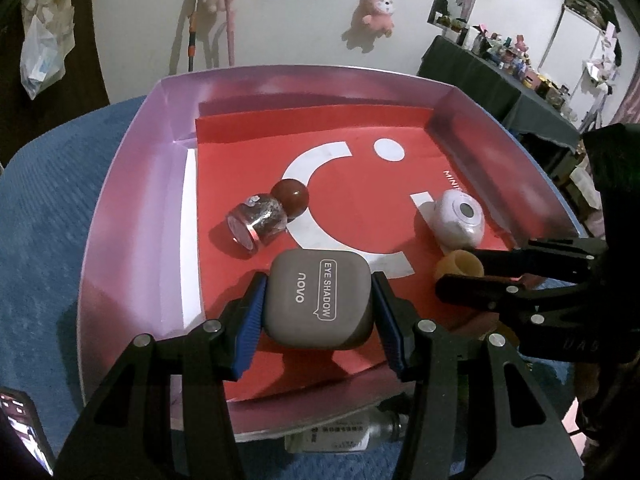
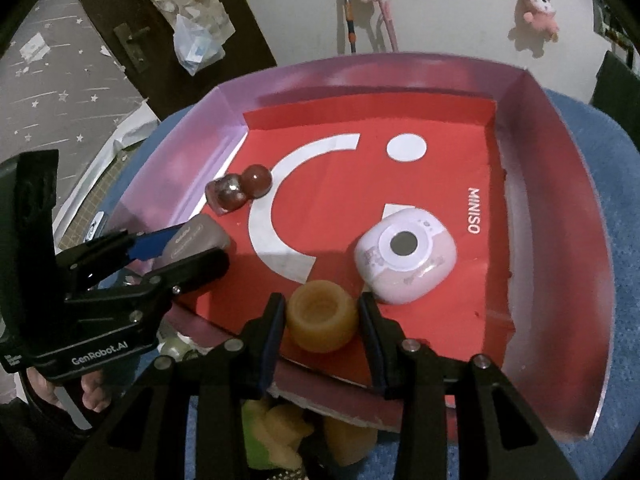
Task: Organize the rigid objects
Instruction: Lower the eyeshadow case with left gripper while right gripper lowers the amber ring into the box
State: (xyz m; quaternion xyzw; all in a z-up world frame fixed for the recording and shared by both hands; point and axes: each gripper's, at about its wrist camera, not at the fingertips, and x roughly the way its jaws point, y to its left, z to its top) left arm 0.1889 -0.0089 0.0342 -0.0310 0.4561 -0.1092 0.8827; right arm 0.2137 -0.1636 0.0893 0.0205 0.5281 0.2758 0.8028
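A grey eye shadow case (image 1: pixel 318 305) sits between the blue pads of my left gripper (image 1: pixel 320 316), which is shut on it just above the floor of a pink box (image 1: pixel 132 208) with a red lining. My right gripper (image 2: pixel 322 332) is shut on a small amber cup (image 2: pixel 322 320) near the box's front edge; the cup also shows in the left wrist view (image 1: pixel 458 265). A glass bottle with a brown ball cap (image 1: pixel 266 212) lies in the box, and a white round-cornered gadget (image 2: pixel 406 256) rests on the lining. The left gripper and case show in the right wrist view (image 2: pixel 192 240).
The box stands on a blue cloth (image 1: pixel 48 216). A clear bottle (image 1: pixel 340 436) lies in front of the box under my left gripper. Yellow and green soft items (image 2: pixel 280 436) lie under my right gripper. A cluttered dark table (image 1: pixel 500 76) stands at the far right.
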